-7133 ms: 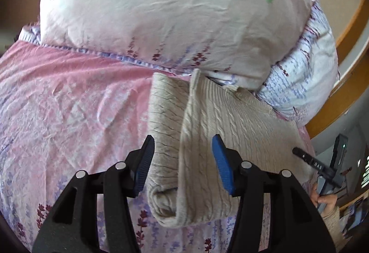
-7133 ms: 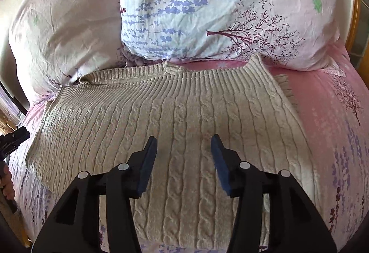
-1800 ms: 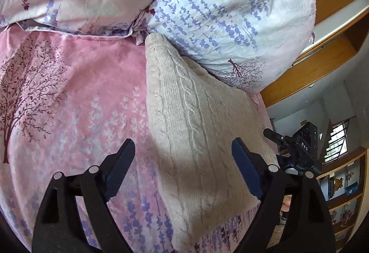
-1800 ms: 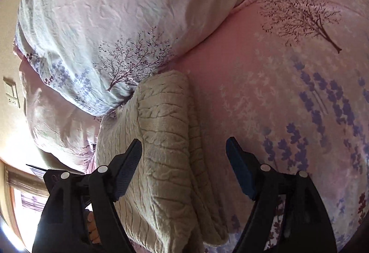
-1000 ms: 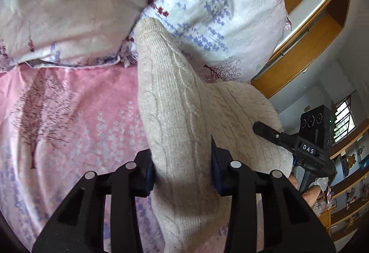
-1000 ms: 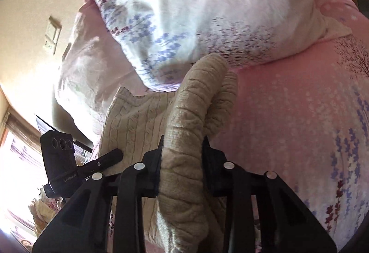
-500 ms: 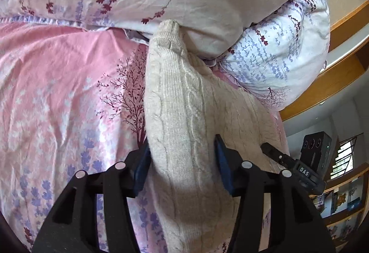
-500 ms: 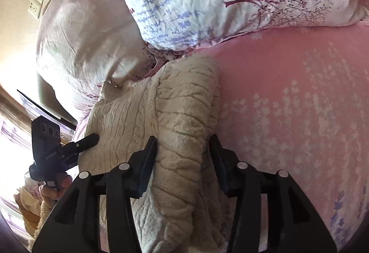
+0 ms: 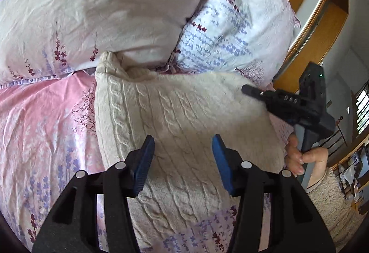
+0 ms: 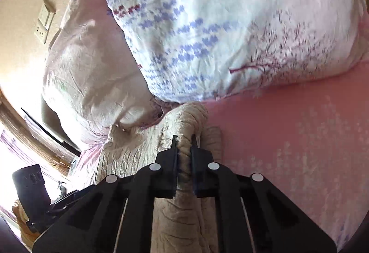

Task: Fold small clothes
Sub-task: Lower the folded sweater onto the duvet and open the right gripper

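Note:
A cream cable-knit sweater [image 9: 180, 119] lies folded on the pink floral bedsheet [image 9: 41, 128], its far edge against the pillows. My left gripper [image 9: 183, 156] is open, its blue pads [image 9: 145, 160] hovering just over the sweater's near part. In the right wrist view my right gripper [image 10: 184, 149] is shut on a bunched fold of the same sweater [image 10: 184, 123] at its right edge. The right gripper's body [image 9: 297, 105] and the hand holding it also show in the left wrist view at the sweater's right side.
Two large floral pillows [image 9: 115, 6] [image 10: 230, 34] stand right behind the sweater. A wooden headboard [image 9: 322, 10] rises at the far right. The pink bedsheet [image 10: 299, 137] stretches to the right of the sweater. The left gripper's body [image 10: 32, 186] shows low left.
My left gripper has let go of the sweater and opened; the sweater now lies flatter and wider. My right gripper has closed tighter on the sweater's right edge and tilted up toward the pillows.

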Demonstrator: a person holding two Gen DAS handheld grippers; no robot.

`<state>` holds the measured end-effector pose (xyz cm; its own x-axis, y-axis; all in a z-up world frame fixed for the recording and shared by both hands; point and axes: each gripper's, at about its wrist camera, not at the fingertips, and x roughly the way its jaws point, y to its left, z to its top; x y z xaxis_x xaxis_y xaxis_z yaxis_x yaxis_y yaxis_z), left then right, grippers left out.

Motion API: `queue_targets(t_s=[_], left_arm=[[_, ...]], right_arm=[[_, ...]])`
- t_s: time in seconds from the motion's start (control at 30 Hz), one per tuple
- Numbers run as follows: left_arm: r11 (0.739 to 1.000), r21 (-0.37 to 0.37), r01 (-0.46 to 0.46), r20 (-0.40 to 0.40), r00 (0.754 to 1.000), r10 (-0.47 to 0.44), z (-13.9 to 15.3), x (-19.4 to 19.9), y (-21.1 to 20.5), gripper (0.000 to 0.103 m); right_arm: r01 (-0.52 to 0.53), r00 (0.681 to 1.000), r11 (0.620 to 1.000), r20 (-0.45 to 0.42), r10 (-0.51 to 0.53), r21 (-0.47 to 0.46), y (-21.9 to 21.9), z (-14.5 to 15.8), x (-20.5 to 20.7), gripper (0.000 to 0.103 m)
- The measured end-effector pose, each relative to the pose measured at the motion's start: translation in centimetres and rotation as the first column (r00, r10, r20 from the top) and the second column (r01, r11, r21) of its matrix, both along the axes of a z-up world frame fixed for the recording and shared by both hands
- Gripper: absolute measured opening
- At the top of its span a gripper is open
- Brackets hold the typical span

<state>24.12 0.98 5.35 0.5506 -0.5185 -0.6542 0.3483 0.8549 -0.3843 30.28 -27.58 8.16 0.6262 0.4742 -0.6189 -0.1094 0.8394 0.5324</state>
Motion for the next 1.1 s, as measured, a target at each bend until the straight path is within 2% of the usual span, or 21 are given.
queue_targets(t_s=[0.07, 0.13, 0.2, 0.3, 0.4, 0.43, 0.5, 0.57, 0.67, 0.77, 0.9, 0.97, 1.0, 1.03, 1.1], left_arm=[[1.000, -0.007, 0.007, -0.003, 1.000, -0.007, -0.4, 0.2, 0.1, 0.052], [1.000, -0.003, 0.012, -0.003, 1.000, -0.012, -0.5, 0.5, 0.0, 0.052], [1.000, 0.016, 0.014, -0.001, 1.000, -0.014, -0.8, 0.6, 0.0, 0.052], [0.998, 0.057, 0.012, 0.017, 1.000, -0.013, -0.6, 0.5, -0.2, 0.052], [0.999, 0.038, 0.013, 0.030, 0.999, -0.014, 0.4, -0.5, -0.1, 0.056], [0.999, 0.029, 0.013, 0.035, 0.999, -0.014, 0.8, -1.0, 0.1, 0.058], [1.000, 0.017, 0.014, 0.042, 0.999, -0.014, 1.4, -2.1, 0.2, 0.058], [1.000, 0.004, 0.019, 0.035, 0.999, -0.019, 1.6, -2.9, 0.2, 0.058], [1.000, 0.000, 0.029, 0.005, 1.000, -0.029, 0.9, -3.3, -0.1, 0.060], [1.000, 0.000, 0.020, -0.027, 0.999, -0.020, -0.2, -2.5, -0.7, 0.062], [1.000, 0.004, -0.002, -0.019, 1.000, 0.002, 0.1, -2.9, -0.8, 0.062], [1.000, 0.010, -0.006, -0.006, 1.000, 0.006, 0.6, -3.9, -0.4, 0.064], [1.000, 0.017, -0.016, 0.002, 1.000, 0.016, 0.8, -4.5, 0.0, 0.066], [0.999, 0.027, -0.032, 0.014, 0.999, 0.031, 1.0, -5.1, 0.5, 0.071], [0.997, 0.045, -0.069, 0.040, 0.997, 0.068, 1.2, -6.5, 1.6, 0.077]], right_arm=[[0.022, 0.999, 0.998, -0.021, -0.024, -0.063, -0.1, -0.4, 0.2, 0.009], [0.039, 0.995, 0.993, -0.089, -0.049, -0.113, -0.3, -2.2, 0.7, 0.009], [0.038, 0.988, 0.994, -0.147, -0.053, -0.106, -0.3, -4.2, 1.4, 0.009], [0.036, 0.989, 0.994, -0.140, -0.050, -0.105, -0.3, -3.6, 1.3, 0.012], [0.039, 0.996, 0.990, -0.080, -0.050, -0.135, -1.0, -0.7, -1.0, 0.029], [0.028, 0.998, 0.990, -0.047, -0.035, -0.138, -1.0, 0.4, -2.1, 0.039], [-0.016, 1.000, 0.992, 0.007, 0.017, -0.123, -0.7, 2.1, -4.3, 0.044], [-0.087, 0.996, 0.992, 0.026, 0.090, -0.095, 0.1, 3.0, -6.2, 0.044], [-0.174, 0.984, 0.984, -0.031, 0.173, -0.027, 1.1, 1.8, -7.2, 0.045], [-0.144, 0.982, 0.989, -0.126, 0.140, -0.023, 1.3, -1.2, -6.2, 0.045], [-0.093, 0.988, 0.996, -0.121, 0.093, 0.005, 0.8, -0.6, -6.7, 0.046], [-0.080, 0.994, 0.996, -0.078, 0.076, -0.047, 0.8, 0.9, -8.2, 0.056], [-0.062, 0.997, 0.994, -0.050, 0.058, -0.089, 1.1, 1.5, -9.0, 0.072], [-0.041, 0.999, 0.992, -0.018, 0.039, -0.123, 1.2, 2.0, -9.9, 0.083], [-0.015, 0.999, 0.987, 0.045, 0.023, -0.163, 1.3, 3.0, -11.7, 0.087]])
